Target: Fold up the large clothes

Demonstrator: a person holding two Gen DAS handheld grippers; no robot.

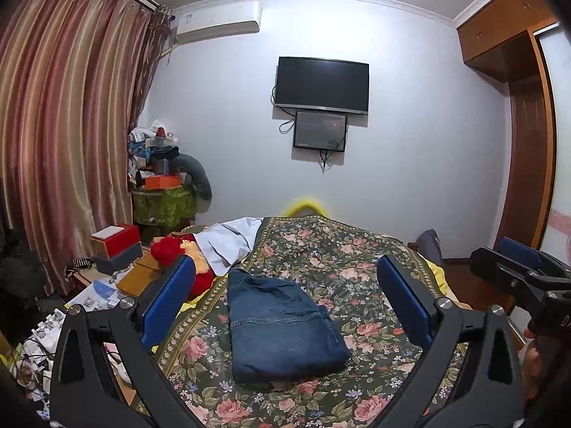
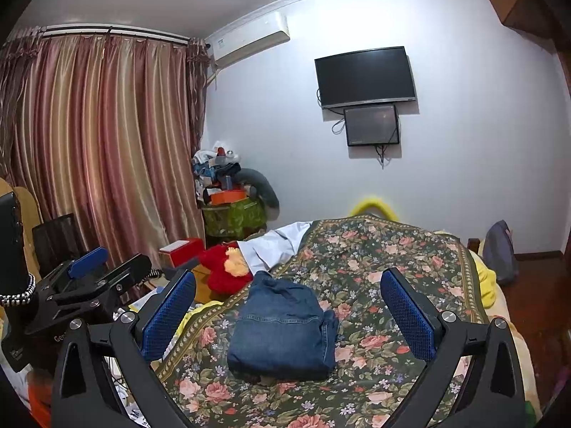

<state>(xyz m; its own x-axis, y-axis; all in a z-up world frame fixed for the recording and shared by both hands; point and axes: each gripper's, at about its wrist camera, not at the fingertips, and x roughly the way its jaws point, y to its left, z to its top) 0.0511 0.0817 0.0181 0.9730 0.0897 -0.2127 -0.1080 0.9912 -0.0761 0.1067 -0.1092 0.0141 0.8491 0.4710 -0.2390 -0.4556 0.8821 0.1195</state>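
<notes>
Now we are holding left gripper (image 1: 285, 299) and right gripper (image 2: 287, 306) wide open, empty, above the folded jeans (image 1: 282, 324); we are judging only edge-squaring remains.

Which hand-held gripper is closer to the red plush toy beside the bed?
Left. The left hand-held gripper hangs nearest the red plush toy; the right hand-held gripper is farther right.
</notes>
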